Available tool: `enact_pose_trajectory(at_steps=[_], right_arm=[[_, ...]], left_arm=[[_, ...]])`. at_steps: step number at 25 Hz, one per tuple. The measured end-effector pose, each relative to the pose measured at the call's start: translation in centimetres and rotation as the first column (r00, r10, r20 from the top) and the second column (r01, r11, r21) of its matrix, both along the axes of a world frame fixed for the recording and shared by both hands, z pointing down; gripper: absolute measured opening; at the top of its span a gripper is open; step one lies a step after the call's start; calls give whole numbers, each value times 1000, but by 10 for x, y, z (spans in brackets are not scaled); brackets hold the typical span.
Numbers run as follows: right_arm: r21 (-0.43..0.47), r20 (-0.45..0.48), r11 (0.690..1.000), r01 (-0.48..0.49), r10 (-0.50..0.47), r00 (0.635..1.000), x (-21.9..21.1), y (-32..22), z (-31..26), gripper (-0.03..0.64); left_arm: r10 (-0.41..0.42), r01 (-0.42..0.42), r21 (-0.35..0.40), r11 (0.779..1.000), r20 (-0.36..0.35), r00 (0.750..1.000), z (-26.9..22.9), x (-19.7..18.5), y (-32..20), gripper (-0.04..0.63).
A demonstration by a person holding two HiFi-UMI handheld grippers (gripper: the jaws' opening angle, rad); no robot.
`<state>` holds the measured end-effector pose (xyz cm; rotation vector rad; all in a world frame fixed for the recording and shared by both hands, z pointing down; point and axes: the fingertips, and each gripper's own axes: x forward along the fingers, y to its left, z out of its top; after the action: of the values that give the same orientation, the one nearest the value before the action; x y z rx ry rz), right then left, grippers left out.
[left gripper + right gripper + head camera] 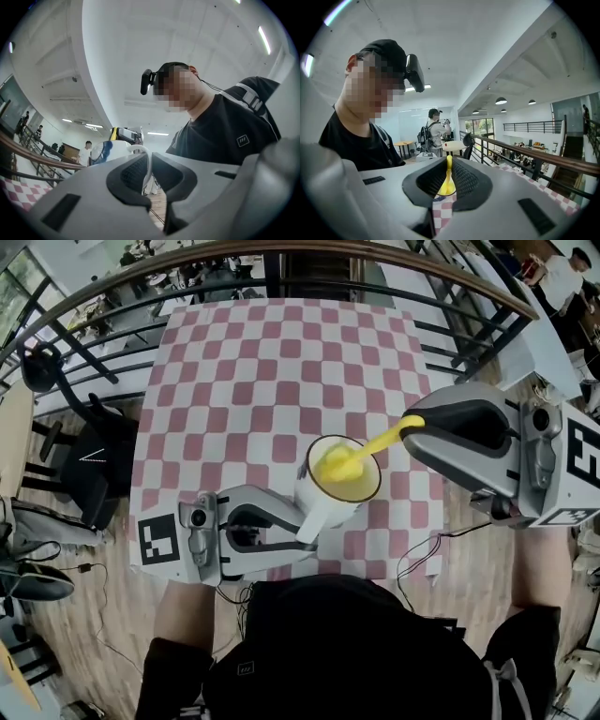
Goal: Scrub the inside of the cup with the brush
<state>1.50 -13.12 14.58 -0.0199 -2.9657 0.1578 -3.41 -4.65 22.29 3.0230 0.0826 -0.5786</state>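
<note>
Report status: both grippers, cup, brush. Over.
Left gripper shut on cup, by its handle. Right gripper shut on brush, yellow head down inside cup. Nothing blocking the cup mouth.

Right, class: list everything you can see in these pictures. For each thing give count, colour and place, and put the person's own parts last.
cup: one, white with a dark rim, over the near side of the table
brush: one, yellow, head inside the cup, handle slanting up to the right
tablecloth: one, red and white checks, covering the table
railing: one, dark bars under a brown top rail, beyond the table
chair: one, black, left of the table
left tongs: one, grey, shut on the cup's handle
right tongs: one, grey, shut on the brush's handle
person's top: one, black, bottom of the head view
</note>
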Motion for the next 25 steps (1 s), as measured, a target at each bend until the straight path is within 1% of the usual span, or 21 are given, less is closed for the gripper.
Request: enact_pose_trajectory(at_steps=[6,10,12,14,17,19,21,25], right_arm=[[-60,-25,996,68,-70,997,1,24,4,44],[-97,-37,989,111,-115,993,3,39,6,44],[-110,-22,985,131,-134,991,1,45,5,44],[-116,27,982,150,-148,989,-5,51,3,44],[-124,160,981,149,-129,979,-15,53,-6,43],[-128,241,985,117,-83,967,-18,48,-14,43],[-130,296,989,73,-31,955,-14,39,-26,43],[-116,355,993,4,38,934,3,23,-43,43]], left_arm=[[11,-11,-7,1000,26,1000,3,-2,21,40],[15,-14,-32,999,9,1000,2,-1,23,40],[22,-22,-35,999,-5,1000,-3,0,23,40],[35,-36,-28,999,-19,999,-9,3,26,40],[59,-59,-4,998,-31,998,-15,9,34,40],[69,-69,11,998,-32,997,-16,12,41,40],[73,-72,17,997,-29,997,-16,12,45,40],[64,-64,7,998,-19,998,-12,12,47,40]])
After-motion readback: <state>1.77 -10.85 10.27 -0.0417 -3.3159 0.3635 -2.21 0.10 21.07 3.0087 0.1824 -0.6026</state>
